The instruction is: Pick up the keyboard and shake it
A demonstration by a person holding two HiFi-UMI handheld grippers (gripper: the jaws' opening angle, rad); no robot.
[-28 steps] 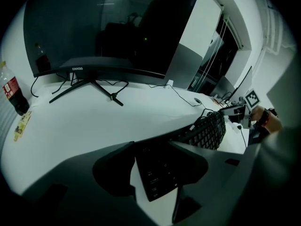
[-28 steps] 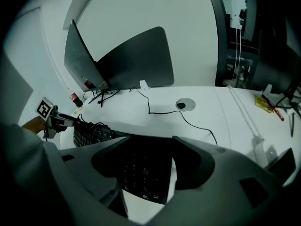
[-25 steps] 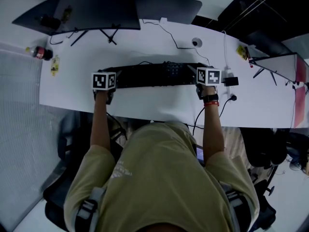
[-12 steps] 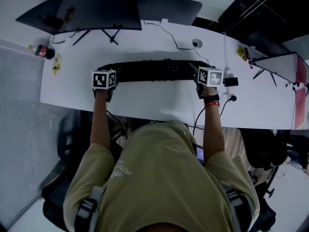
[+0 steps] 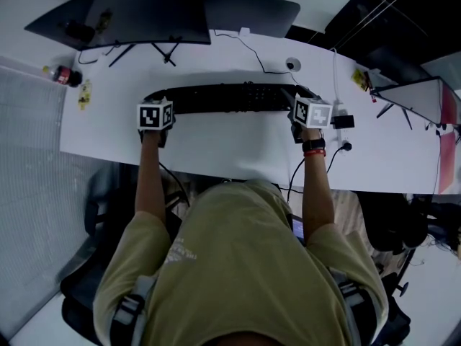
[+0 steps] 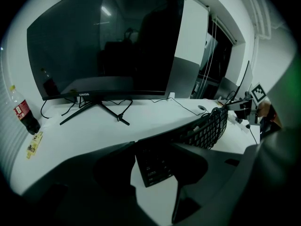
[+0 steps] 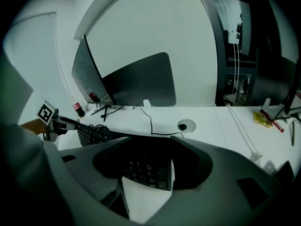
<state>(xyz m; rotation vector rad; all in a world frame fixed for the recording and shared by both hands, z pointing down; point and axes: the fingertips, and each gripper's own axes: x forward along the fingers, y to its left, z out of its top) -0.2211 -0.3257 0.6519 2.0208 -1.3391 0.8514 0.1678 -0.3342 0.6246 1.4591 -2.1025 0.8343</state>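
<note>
Left gripper (image 6: 154,163) and right gripper (image 7: 148,171) clamped on keyboard (image 5: 227,97) ends, right jaws just closing tighter, monitor (image 5: 137,9) behind, bottle (image 5: 63,76) far left

In the head view, the marker cubes (image 5: 155,115) on the left gripper (image 6: 154,147) and right gripper (image 7: 148,147) cover those jaws and both ends of the keyboard (image 5: 230,98). The right jaws have just been closing, keyboard between them. Key legends are too dark to read. The bottle (image 5: 63,75) label is too small to read.

Keyboard (image 5: 223,98) in front of monitor (image 5: 137,13)
</note>
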